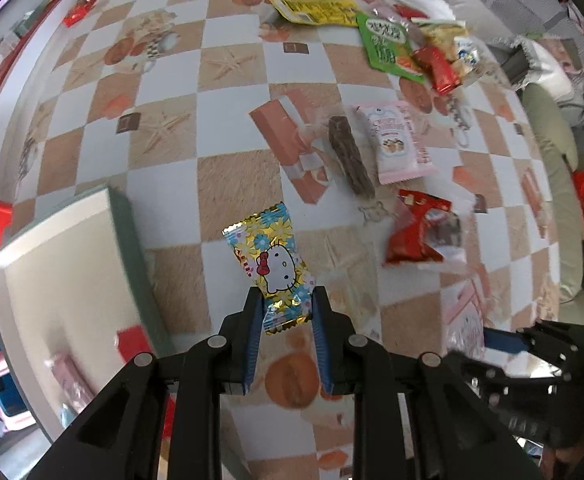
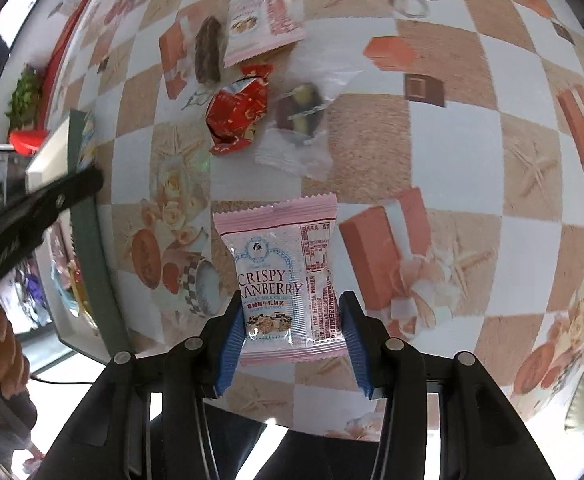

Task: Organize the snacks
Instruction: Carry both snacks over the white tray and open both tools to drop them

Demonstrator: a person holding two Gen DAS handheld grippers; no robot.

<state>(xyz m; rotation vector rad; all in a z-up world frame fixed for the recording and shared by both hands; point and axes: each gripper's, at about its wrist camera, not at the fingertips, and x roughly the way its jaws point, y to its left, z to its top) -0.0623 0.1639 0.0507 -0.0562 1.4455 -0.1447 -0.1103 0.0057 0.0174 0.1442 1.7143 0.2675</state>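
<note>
— What does the left wrist view show?
— The left claw point(image 1: 285, 300) is clenched on a gold Hello Kitty packet point(image 1: 269, 258), held above the checkered bench point(image 1: 231, 176). A grey-rimmed box point(image 1: 125, 248) stands just beside it, on the left.

— And the right wrist view?
— The right claw point(image 2: 289, 312) is grasping a pink cranberry crisp packet point(image 2: 281, 276). Further ahead lie a red packet point(image 2: 237, 116) and a clear-wrapped sweet point(image 2: 300, 116), perhaps chocolate, on the bench.
</note>
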